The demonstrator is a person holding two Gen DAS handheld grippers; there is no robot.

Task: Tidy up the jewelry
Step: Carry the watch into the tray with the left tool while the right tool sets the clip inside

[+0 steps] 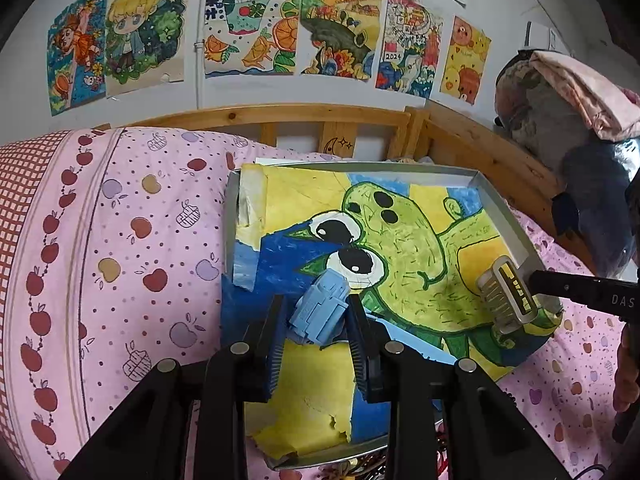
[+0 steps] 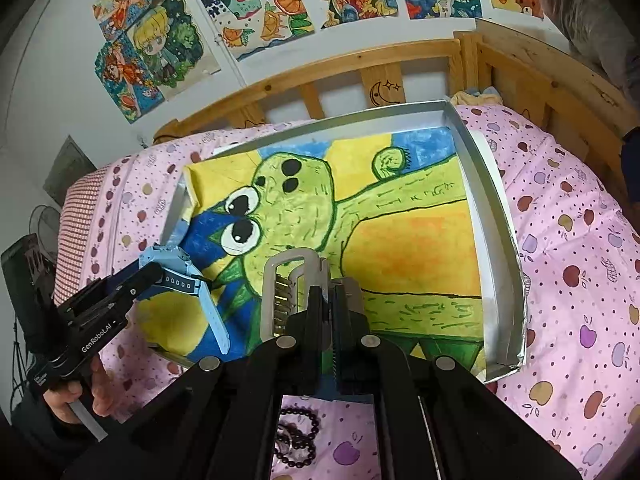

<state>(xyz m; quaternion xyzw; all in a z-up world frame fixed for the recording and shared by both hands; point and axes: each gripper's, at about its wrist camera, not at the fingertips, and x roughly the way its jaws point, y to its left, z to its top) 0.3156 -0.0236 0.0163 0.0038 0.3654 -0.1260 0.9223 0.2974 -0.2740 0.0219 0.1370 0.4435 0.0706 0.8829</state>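
A light blue watch (image 1: 320, 314) sits between the fingers of my left gripper (image 1: 318, 308), which is shut on it above the near left part of the tray (image 1: 505, 216). The tray is silver and lined with a green-and-yellow drawing. In the right wrist view the watch (image 2: 180, 270) hangs from the left gripper (image 2: 154, 276), strap drooping over the tray's left edge. My right gripper (image 2: 328, 296) is shut on a beige comb-toothed hair clip (image 2: 286, 280) over the tray (image 2: 492, 216). The clip (image 1: 505, 300) also shows at the tray's right corner.
The tray lies on a pink apple-print bedsheet (image 1: 140, 240). Dark bead bracelets (image 2: 298, 436) lie on the sheet just in front of the tray. A wooden bed rail (image 1: 320, 120) runs behind, with a plush toy (image 1: 560, 128) at the right. A hand (image 2: 76, 396) holds the left gripper.
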